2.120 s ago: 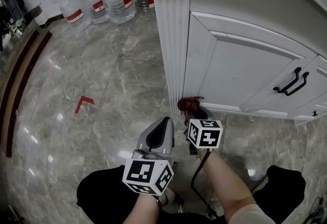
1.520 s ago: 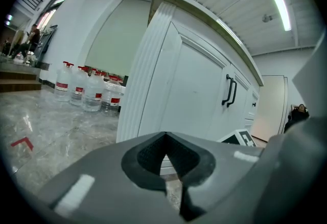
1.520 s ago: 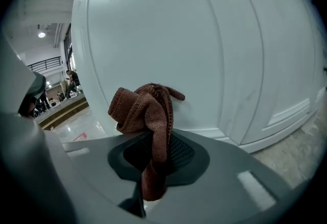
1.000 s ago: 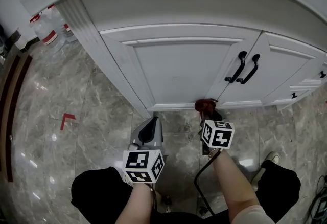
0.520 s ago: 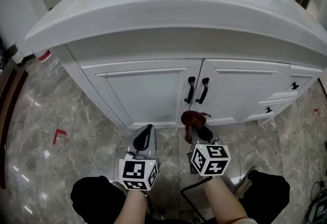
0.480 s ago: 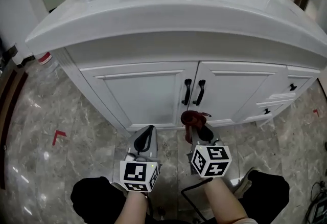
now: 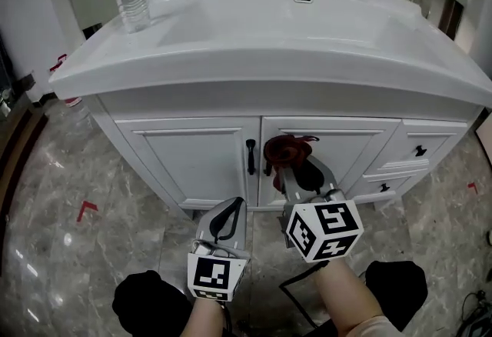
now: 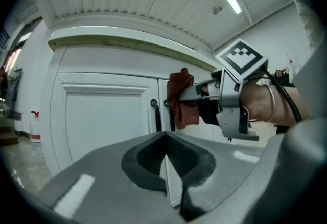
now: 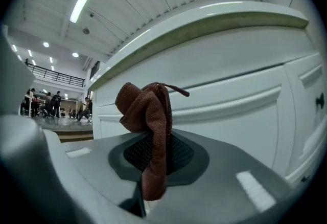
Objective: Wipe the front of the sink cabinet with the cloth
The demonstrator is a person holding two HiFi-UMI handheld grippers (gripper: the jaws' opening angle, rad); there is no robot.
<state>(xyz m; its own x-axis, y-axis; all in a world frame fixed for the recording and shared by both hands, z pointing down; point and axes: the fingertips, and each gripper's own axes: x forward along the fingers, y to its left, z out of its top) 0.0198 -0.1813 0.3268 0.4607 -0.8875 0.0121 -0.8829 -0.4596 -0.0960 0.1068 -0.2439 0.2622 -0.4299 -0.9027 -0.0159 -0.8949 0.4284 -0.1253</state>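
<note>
The right gripper, clamped on the red-brown cloth, had risen level with the sink cabinet door handles — the left gripper, at its 7 o'clock, stayed empty, jaws together.

Left gripper, right gripper: seemingly closed.

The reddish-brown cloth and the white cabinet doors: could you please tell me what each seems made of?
The reddish-brown cloth looks like soft terry or microfibre, matte: fuzzy nap, limp folds. The white cabinet doors are probably painted wood or board, smooth satin: moulded panel edges.
</note>
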